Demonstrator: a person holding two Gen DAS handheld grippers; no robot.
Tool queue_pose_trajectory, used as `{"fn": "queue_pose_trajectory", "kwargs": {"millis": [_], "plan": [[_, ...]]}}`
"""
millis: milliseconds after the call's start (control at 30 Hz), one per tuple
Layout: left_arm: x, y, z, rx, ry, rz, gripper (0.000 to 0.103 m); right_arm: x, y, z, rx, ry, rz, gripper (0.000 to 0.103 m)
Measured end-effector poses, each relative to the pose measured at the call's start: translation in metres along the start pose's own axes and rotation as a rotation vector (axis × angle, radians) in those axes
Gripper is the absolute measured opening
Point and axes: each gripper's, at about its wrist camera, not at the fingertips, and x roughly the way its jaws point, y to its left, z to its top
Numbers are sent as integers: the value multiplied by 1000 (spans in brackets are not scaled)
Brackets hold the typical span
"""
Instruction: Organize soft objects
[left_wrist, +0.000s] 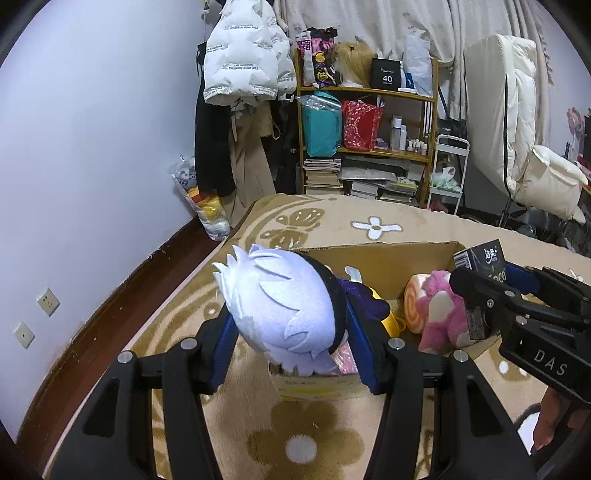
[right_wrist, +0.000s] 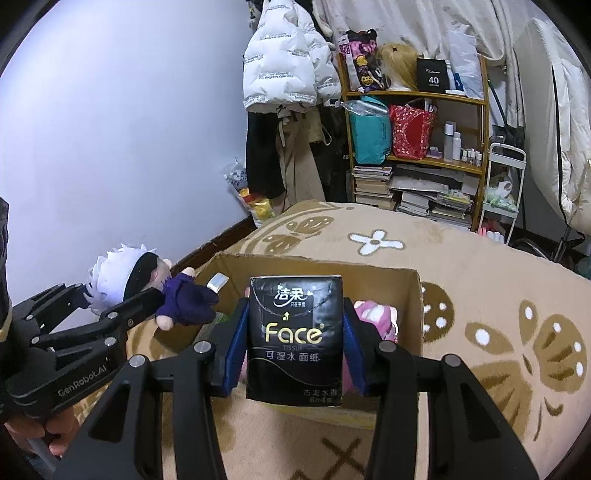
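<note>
White-haired plush doll in purple clothes (left_wrist: 284, 314) clamped in our left tongs (left_wrist: 291, 347); black soft tissue pack (right_wrist: 295, 336) clamped in right tongs (right_wrist: 293, 350). Both hang over the open brown cardboard box (right_wrist: 417, 295); risk: tongs collide at 3 o'clock.

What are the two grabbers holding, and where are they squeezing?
The left gripper squeezes the doll by its head. The right gripper squeezes the tissue pack by its sides.

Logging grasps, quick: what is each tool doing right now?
Left tool: closed on the white-haired plush doll.
Right tool: closed on the black tissue pack.
</note>
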Motion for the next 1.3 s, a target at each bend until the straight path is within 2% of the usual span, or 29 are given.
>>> {"fn": "queue_pose_trajectory", "kwargs": {"millis": [233, 500, 667, 833, 900, 1000, 1133, 1200, 1300], "plan": [[16, -5, -5, 15, 15, 7, 55, 10, -5, -1, 22, -14, 28, 49], [35, -5, -16, 10, 73, -59, 55, 34, -9, -9, 20, 7, 47, 50], [44, -4, -23, 12, 101, -52, 58, 45, -12, -16, 45, 38, 65, 50], [46, -1, -23, 4, 117, -51, 61, 46, -16, -15, 76, 21, 83, 61], [46, 2, -23, -4, 140, -49, 66, 44, -17, -15, 85, 19, 86, 64], [42, 8, -24, -25, 143, -45, 75, 38, -19, -13, 104, 16, 76, 80], [34, 11, -22, -43, 121, -62, 92, 22, -18, -9, 130, -3, 74, 91], [29, 10, -19, -38, 102, -71, 95, 15, -19, -9, 139, -9, 72, 92], [27, 5, -19, 1, 108, -30, 96, 6, -20, -8, 152, -4, 71, 92]]}}
